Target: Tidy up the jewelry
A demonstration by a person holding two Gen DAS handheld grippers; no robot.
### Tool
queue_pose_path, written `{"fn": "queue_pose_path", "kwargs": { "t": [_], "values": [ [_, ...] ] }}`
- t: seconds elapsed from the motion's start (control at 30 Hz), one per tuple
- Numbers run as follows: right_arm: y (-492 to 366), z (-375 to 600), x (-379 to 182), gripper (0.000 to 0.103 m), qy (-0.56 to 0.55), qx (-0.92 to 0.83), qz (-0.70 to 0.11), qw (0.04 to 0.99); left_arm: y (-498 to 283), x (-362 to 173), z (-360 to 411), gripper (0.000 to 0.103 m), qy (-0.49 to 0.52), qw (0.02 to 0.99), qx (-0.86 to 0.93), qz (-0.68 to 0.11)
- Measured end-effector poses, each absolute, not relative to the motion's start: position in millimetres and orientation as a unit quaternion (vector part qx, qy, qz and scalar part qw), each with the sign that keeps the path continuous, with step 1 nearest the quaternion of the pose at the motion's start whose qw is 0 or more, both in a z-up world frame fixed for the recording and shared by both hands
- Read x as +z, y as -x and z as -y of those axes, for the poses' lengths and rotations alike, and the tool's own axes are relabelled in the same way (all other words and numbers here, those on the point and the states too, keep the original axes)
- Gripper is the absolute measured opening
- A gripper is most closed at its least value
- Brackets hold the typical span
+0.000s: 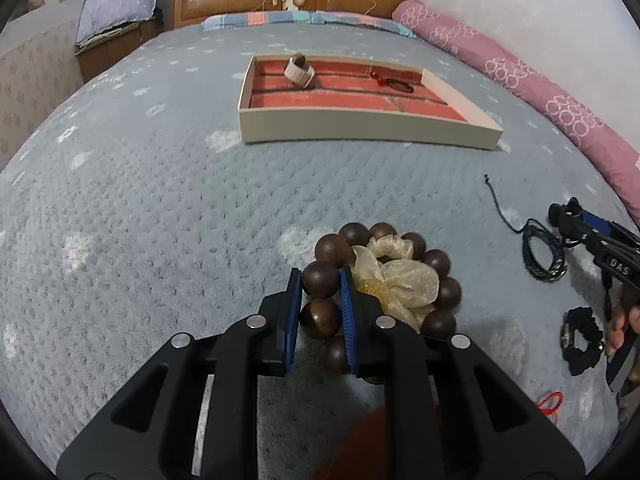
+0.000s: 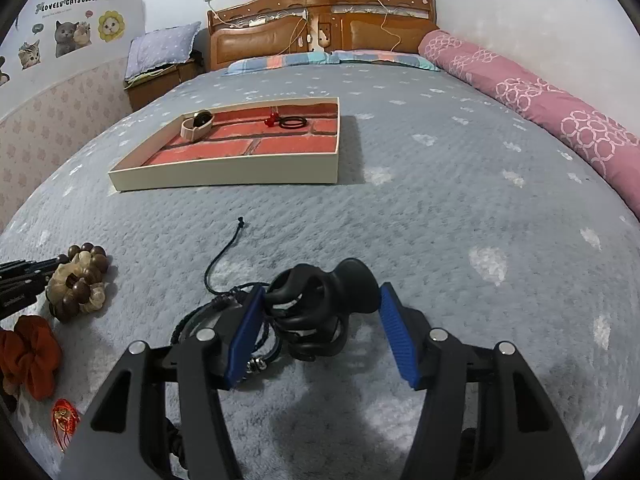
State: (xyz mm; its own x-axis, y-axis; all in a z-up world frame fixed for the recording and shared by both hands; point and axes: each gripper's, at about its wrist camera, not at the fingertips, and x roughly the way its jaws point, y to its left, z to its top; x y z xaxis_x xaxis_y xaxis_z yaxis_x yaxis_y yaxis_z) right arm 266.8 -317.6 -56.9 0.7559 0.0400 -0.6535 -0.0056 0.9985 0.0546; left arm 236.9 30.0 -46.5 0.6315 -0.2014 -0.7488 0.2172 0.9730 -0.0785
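Note:
My left gripper (image 1: 320,284) is shut on the brown wooden bead bracelet (image 1: 438,262), which rests on the bed with a cream scrunchie (image 1: 400,280) inside its ring; both show in the right wrist view (image 2: 80,284). My right gripper (image 2: 320,312) is open around a black hair claw clip (image 2: 320,308), with a black braided cord bracelet (image 2: 224,304) beside its left finger. The jewelry tray (image 1: 360,128) with red lining lies ahead, also in the right wrist view (image 2: 224,178). It holds a watch (image 2: 196,124), a red charm (image 2: 271,120) and a black ring band (image 2: 293,122).
A black scrunchie (image 1: 582,340) and a red string (image 1: 550,402) lie near the right gripper (image 1: 592,236). A rust scrunchie (image 2: 32,356) and red string (image 2: 64,420) lie at left. A pink bolster (image 2: 540,100) runs along the right edge. The wooden headboard (image 2: 320,28) is behind.

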Motion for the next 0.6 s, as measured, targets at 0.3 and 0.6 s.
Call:
{"fn": "queue_pose_path", "kwargs": {
  "t": [0.3, 0.6],
  "values": [
    [-263.7, 315.5, -49.7, 0.058, -0.013, 0.008, -0.340, 0.940, -224.2, -19.2, -26.3, 0.018, 0.001, 0.919, -0.130, -0.374],
    [-264.0, 317.5, -36.4, 0.058, -0.011, 0.005, -0.331, 0.944, -226.1, 8.1, -17.6, 0.018, 0.004, 0.925, -0.147, -0.350]
  ]
}}
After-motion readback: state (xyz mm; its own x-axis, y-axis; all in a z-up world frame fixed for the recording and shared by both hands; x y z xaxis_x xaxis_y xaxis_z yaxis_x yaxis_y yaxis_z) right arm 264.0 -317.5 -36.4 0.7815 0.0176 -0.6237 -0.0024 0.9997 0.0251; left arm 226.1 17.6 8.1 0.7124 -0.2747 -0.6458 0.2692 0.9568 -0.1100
